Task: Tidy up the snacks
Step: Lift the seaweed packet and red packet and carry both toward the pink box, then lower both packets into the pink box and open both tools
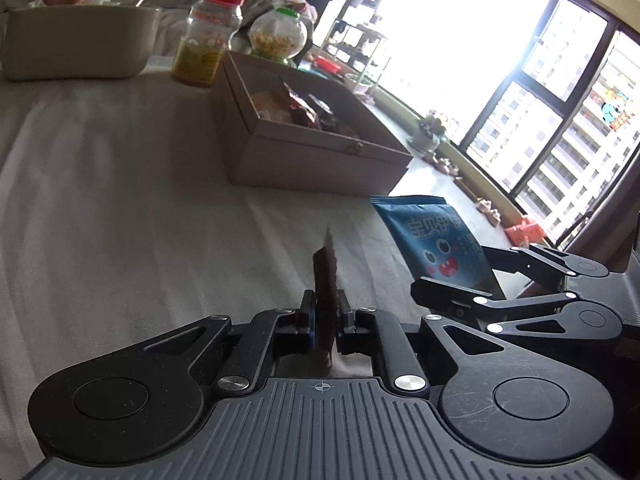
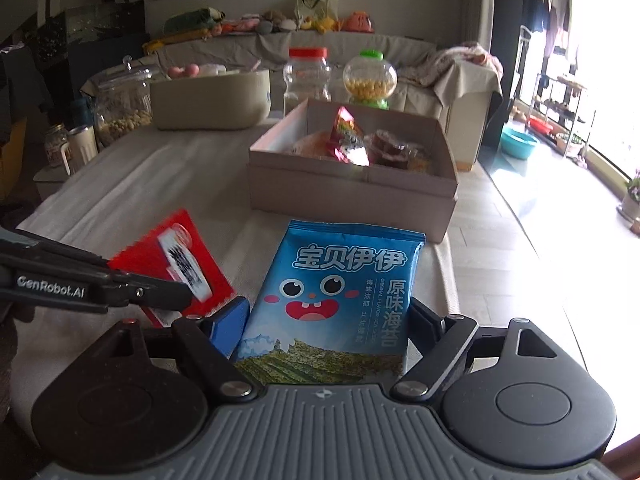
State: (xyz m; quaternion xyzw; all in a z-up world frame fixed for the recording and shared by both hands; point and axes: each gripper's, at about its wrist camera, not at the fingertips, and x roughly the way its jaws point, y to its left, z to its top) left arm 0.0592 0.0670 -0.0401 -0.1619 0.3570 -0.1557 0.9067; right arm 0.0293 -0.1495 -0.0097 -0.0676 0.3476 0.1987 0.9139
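So the blue seaweed bag [image 2: 334,304] is sitting lengthwise between the right gripper [image 2: 326,320] fingers, long axis pointed straight ahead at the cardboard box [image 2: 352,196], which lies dead ahead and just past the bag's top edge. The jaws are spread about bag-wide; whether the pads are actually pressing can't be told. A red packet [image 2: 176,264] is pinched edge-on in the left gripper [image 1: 326,312], clamped tight (box is further off for that one, up and right). Right hand is judged nearer for the drop.
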